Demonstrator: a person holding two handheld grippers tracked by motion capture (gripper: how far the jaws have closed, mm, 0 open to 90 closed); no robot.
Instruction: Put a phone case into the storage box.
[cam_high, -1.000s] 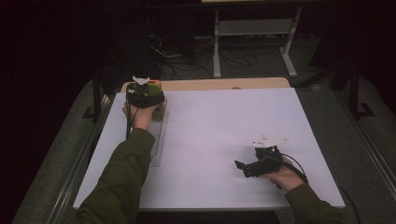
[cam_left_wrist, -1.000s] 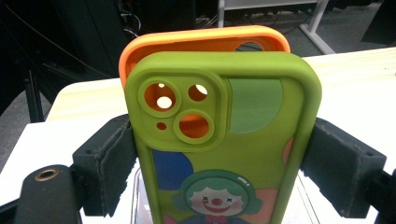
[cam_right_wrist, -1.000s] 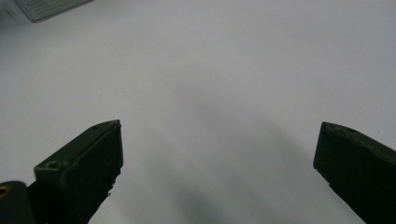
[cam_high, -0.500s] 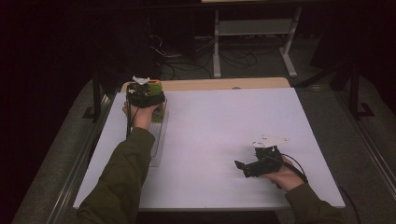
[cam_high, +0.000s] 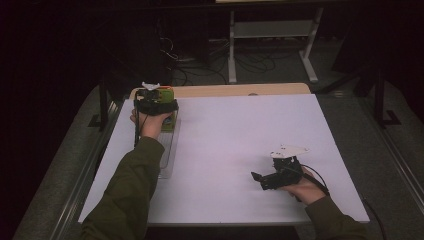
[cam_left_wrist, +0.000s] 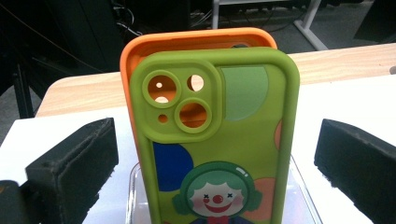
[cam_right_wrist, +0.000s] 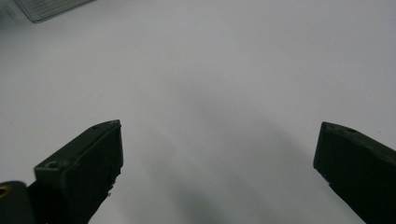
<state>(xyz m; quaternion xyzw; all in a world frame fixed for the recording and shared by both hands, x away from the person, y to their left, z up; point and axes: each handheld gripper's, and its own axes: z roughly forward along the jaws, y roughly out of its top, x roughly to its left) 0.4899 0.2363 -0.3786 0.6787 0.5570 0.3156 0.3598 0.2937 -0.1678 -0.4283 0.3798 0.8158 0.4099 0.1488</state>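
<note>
My left arm is stretching forward, left gripper (cam_high: 156, 102) at the table's far-left corner, jaws just opening wide around the green phone case (cam_left_wrist: 219, 140), which is standing upright in the clear rack (cam_high: 167, 152) against an orange case (cam_left_wrist: 196, 39). Right gripper (cam_high: 272, 177) is resting low near-right, jaws spread, gripping nothing.

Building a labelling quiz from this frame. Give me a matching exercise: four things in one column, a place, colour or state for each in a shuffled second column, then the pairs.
Things:
1. green phone case
2. orange phone case
3. left gripper
4. right gripper

Descriptions:
A. stands directly behind the clown-printed case
B. open over bare white tabletop, nothing between its jaws
C. upright in a clear tray, clown face on it
D. jaws just opened, standing clear on both sides of the cases

Pairs: 1-C, 2-A, 3-D, 4-B
</note>
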